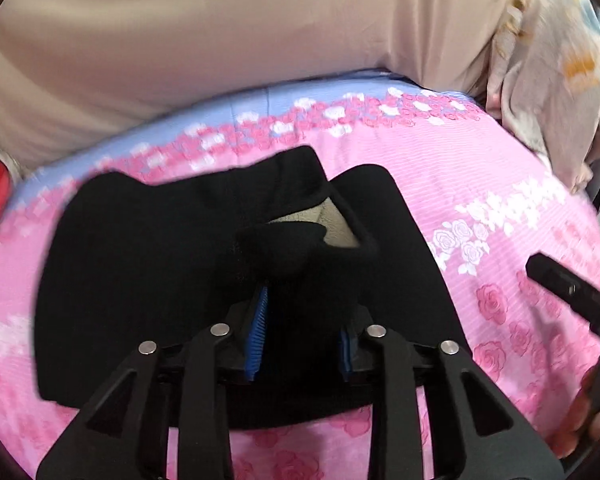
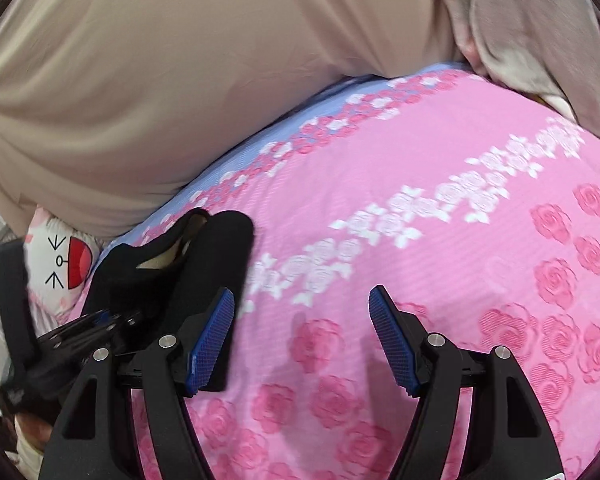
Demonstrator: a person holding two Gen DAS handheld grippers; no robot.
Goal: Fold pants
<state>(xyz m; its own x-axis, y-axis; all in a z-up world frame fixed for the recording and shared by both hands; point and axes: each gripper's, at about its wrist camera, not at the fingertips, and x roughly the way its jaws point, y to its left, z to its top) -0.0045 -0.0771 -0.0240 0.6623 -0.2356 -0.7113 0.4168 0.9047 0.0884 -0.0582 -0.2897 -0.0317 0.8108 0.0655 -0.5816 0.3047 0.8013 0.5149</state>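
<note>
The black pants [image 1: 148, 264] lie bunched on the pink floral bedspread [image 1: 480, 184], their long axis running left to right, with a pale lining showing at an open fold. The left gripper [image 1: 304, 328] pinches a raised fold at their near edge, so it is the nearer arm. The right gripper [image 2: 302, 336] hovers over bare bedspread with jaws spread, the pants to its far left. Motion blur and the left gripper's body hide the pinched cloth's exact layers.

Both wrist cameras look forward along their fingers, close above the pink bedspread [image 2: 440, 168]. The left view faces the black pants [image 1: 148, 264] squarely; the right sees them at its left edge. Both share the beige pillow [image 1: 220, 48] beyond
</note>
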